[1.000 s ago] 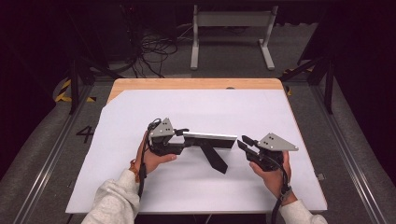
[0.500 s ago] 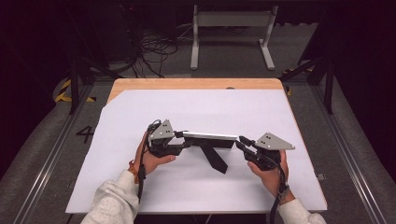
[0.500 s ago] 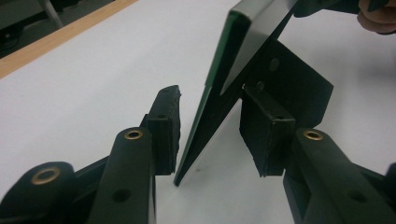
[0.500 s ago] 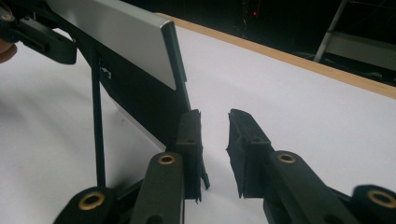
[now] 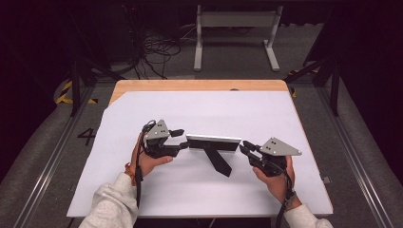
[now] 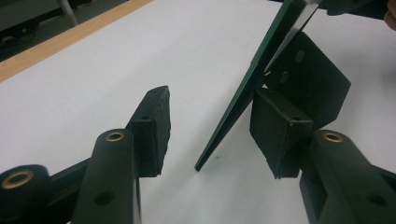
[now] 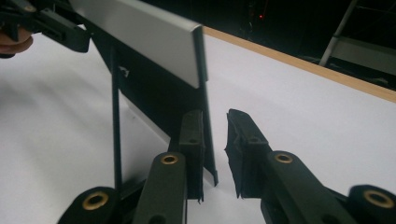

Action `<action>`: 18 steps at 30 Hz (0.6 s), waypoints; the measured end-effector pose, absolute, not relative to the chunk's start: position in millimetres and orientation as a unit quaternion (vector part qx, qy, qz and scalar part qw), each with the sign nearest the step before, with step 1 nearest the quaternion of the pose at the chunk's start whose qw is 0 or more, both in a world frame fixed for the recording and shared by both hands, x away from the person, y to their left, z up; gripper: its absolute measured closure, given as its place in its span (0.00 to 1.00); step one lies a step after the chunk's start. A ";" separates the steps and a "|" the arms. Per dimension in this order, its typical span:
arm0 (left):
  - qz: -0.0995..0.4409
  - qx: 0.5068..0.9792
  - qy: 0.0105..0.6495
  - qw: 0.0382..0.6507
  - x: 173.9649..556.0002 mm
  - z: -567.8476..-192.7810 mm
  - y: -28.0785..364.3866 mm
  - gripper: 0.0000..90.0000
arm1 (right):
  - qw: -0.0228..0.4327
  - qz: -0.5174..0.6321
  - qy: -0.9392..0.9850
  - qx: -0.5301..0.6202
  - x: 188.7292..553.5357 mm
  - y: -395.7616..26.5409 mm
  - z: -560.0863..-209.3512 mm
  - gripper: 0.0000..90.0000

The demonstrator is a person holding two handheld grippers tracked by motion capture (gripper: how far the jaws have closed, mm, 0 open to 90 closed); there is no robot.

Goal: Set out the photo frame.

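Note:
A slim picture frame (image 5: pixel 214 141) stands upright on the white tabletop (image 5: pixel 214 109), propped by its black back stand (image 5: pixel 216 159). My left gripper (image 5: pixel 182 139) is at the frame's left end. Its jaws have just been opening and straddle the frame's edge (image 6: pixel 261 70). One pad (image 6: pixel 280 135) sits close beside the frame and the stand (image 6: pixel 308 79); the other (image 6: pixel 152 126) is well clear. My right gripper (image 5: pixel 246 148) is at the right end. The frame's silver edge (image 7: pixel 140 32) passes between its pads: one pad (image 7: pixel 191 140) lies against it, and a gap separates the other (image 7: pixel 243 149).
The table's wooden edge (image 5: pixel 190 85) runs along the far side. Beyond it on the floor are a metal stand (image 5: pixel 235 23) and loose cables (image 5: pixel 152 52). Dark rails flank the table on both sides.
The left gripper's jaws have spread wider around the frame's left end and the hand has eased slightly left. The frame and the right gripper have kept their places.

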State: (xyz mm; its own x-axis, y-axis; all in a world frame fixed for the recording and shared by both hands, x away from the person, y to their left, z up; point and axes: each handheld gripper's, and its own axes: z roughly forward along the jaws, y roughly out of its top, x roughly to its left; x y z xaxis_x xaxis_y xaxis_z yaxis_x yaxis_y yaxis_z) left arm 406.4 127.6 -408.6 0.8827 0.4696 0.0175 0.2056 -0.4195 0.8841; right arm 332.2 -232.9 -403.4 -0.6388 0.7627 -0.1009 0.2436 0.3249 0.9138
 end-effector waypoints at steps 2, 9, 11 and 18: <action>0.129 0.832 0.206 0.498 408.3 -410.5 129.8 0.51 | 0.269 0.478 0.772 0.322 331.0 -231.2 -404.5 0.85; 0.118 0.840 0.197 0.492 414.0 -417.1 116.7 0.48 | 0.272 0.468 0.775 0.325 336.0 -224.1 -410.0 0.85; 0.117 0.847 0.192 0.482 414.5 -419.1 111.0 0.48 | 0.272 0.467 0.776 0.325 337.1 -223.3 -409.9 0.86; 0.109 0.851 0.186 0.480 414.1 -420.3 106.9 0.59 | 0.274 0.466 0.776 0.325 339.3 -221.9 -410.1 0.89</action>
